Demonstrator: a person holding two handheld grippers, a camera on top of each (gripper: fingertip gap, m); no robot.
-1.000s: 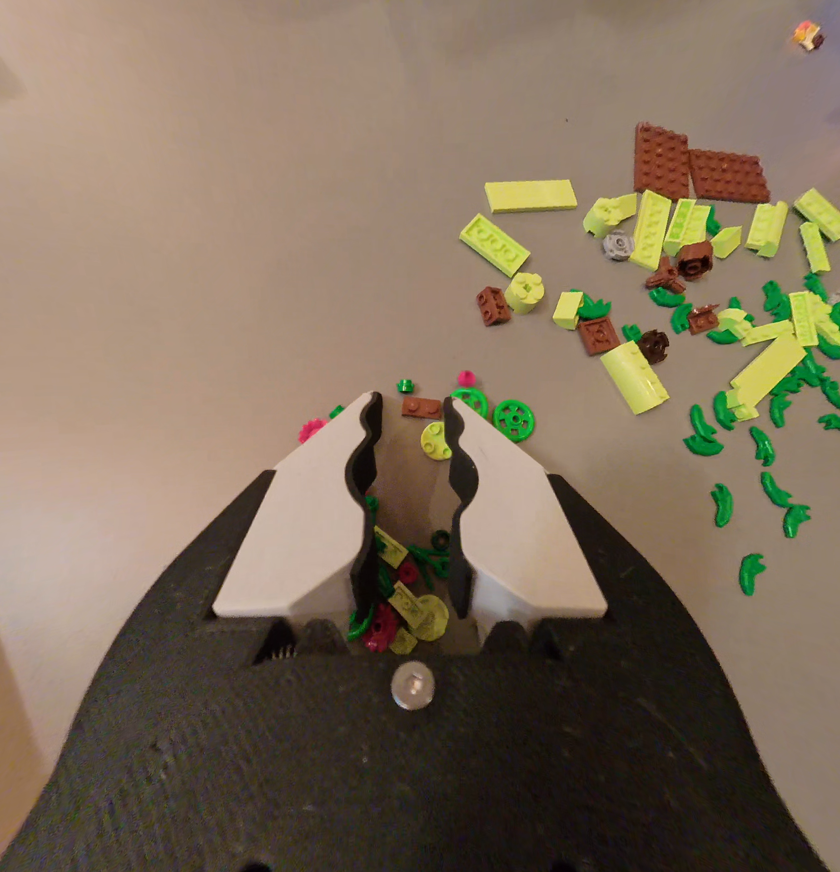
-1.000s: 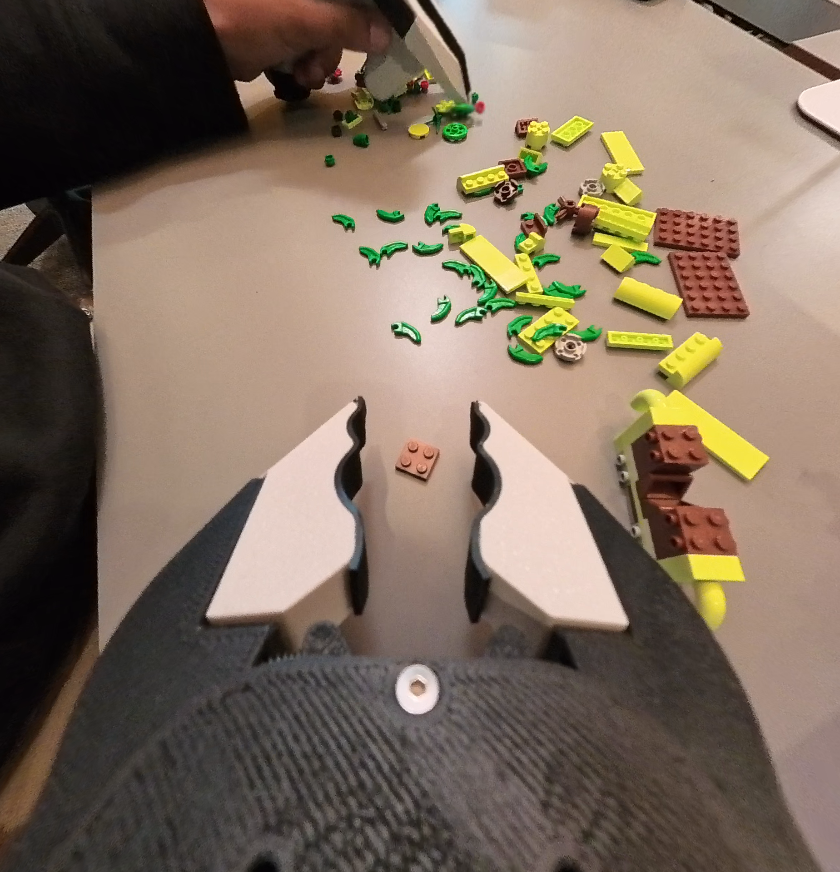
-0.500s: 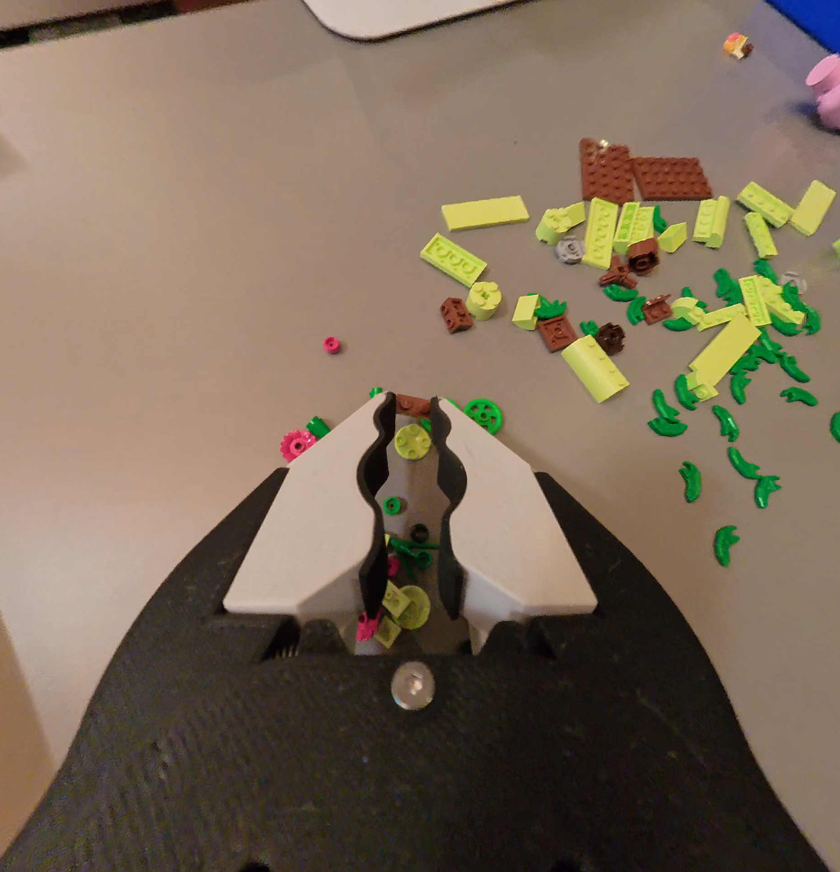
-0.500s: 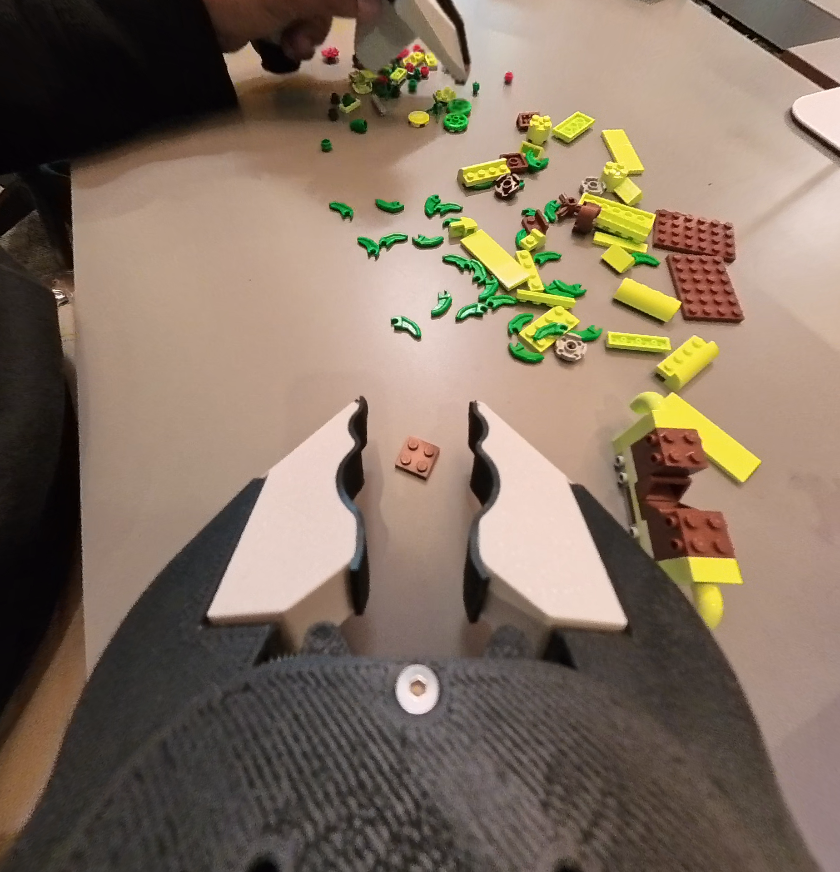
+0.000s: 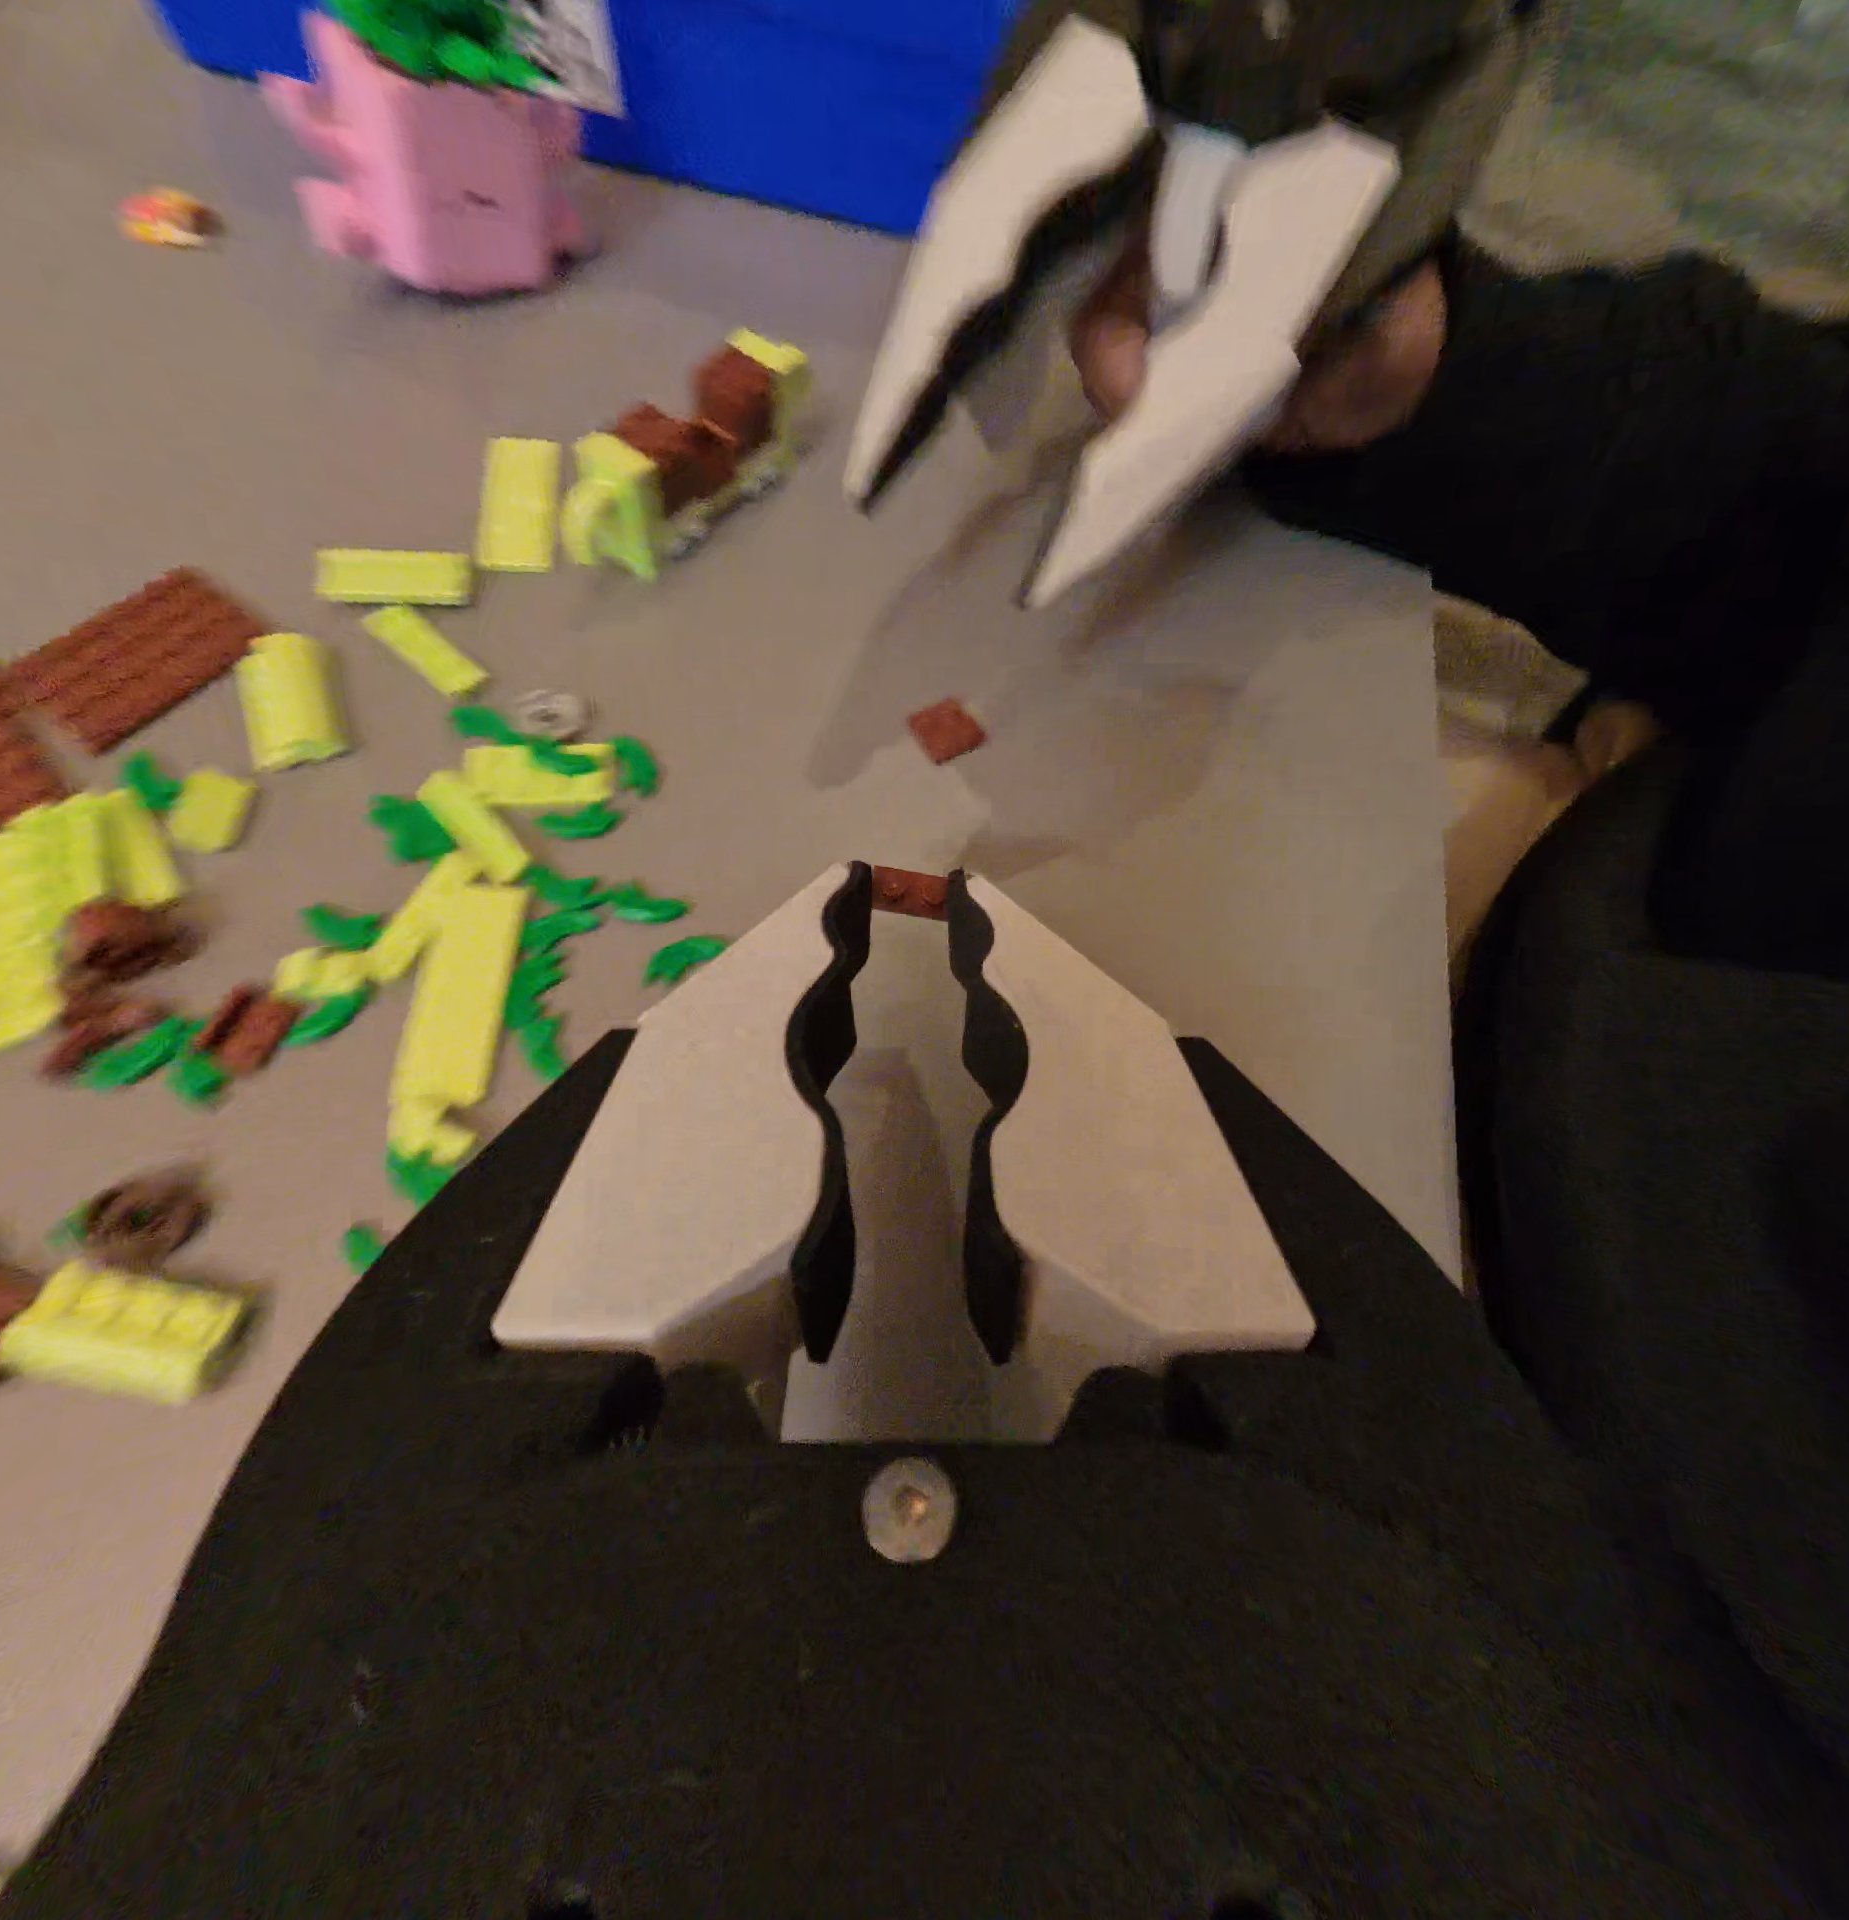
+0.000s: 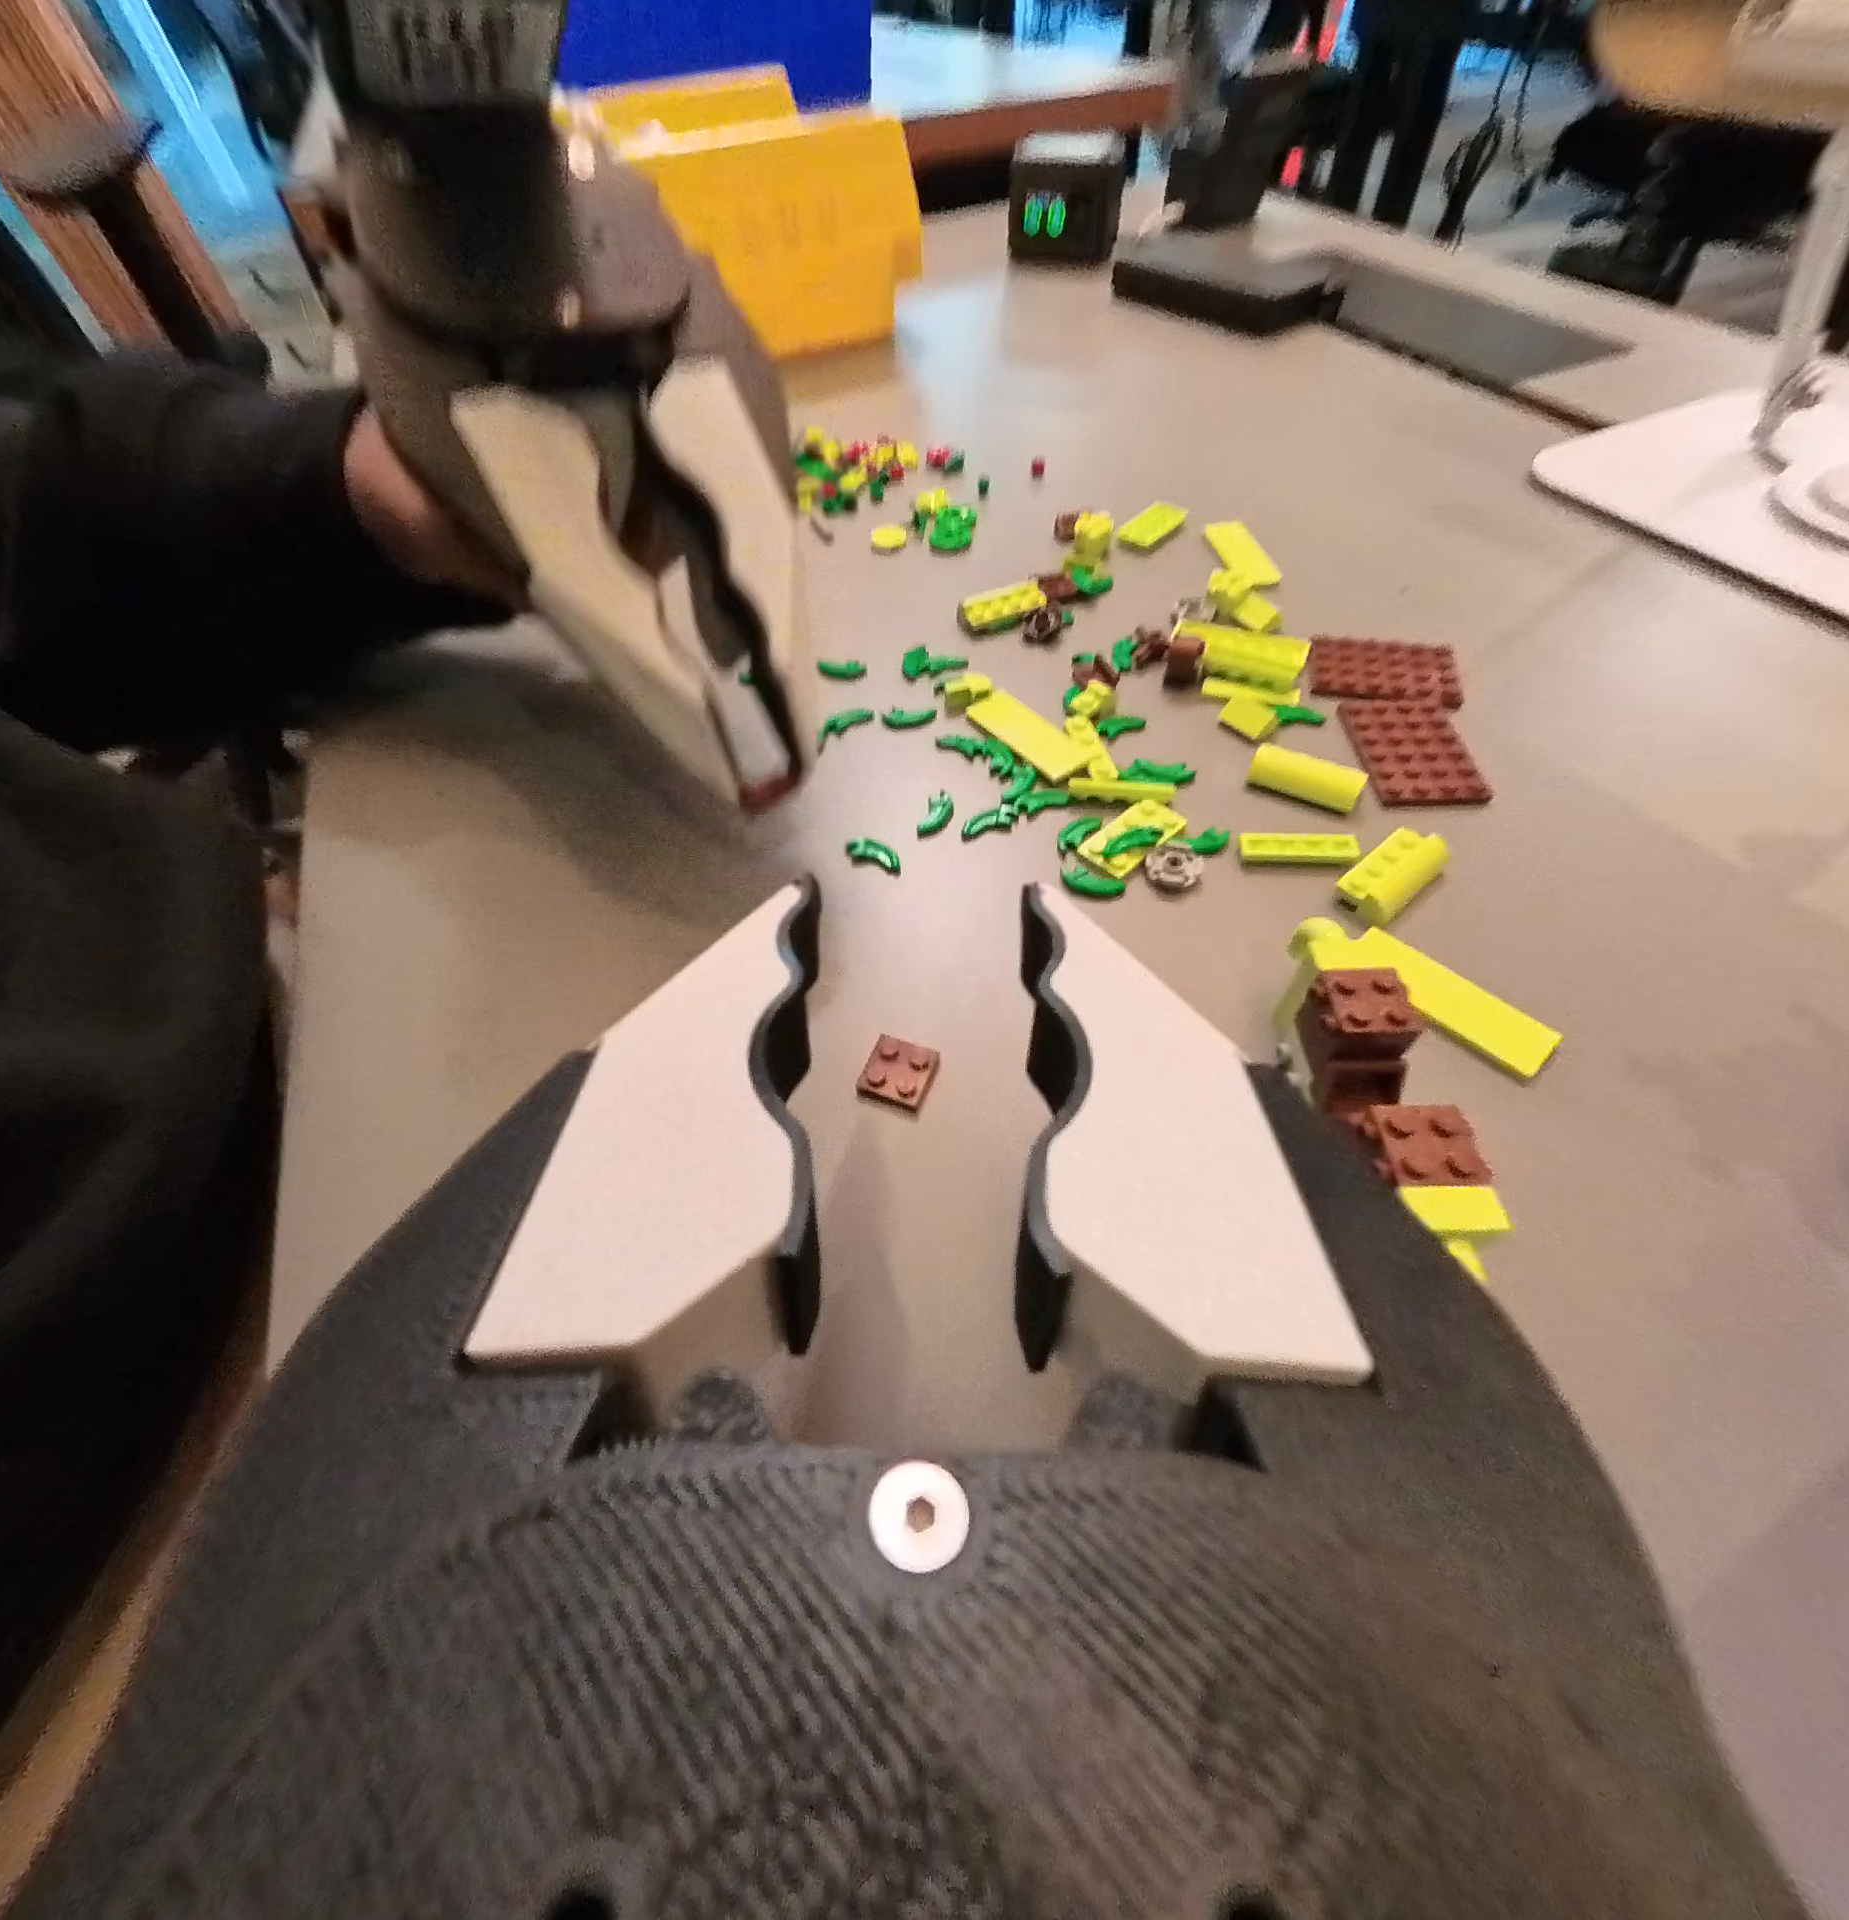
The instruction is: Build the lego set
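Bricks lay in a heap on the left of the grey table: lime slopes, brown studded plates, shiny green leaf bits. Next came the left gripper, its fingers narrow and pinching a small brown plate at the very tips. On the table ahead sat a flat brown square plate, right between the wide-apart fingers of the right gripper. Off to the right lay the half-built lime and brown model. The held plate probably goes on something, so it should come down flat, studs lined up, then a gentle press.
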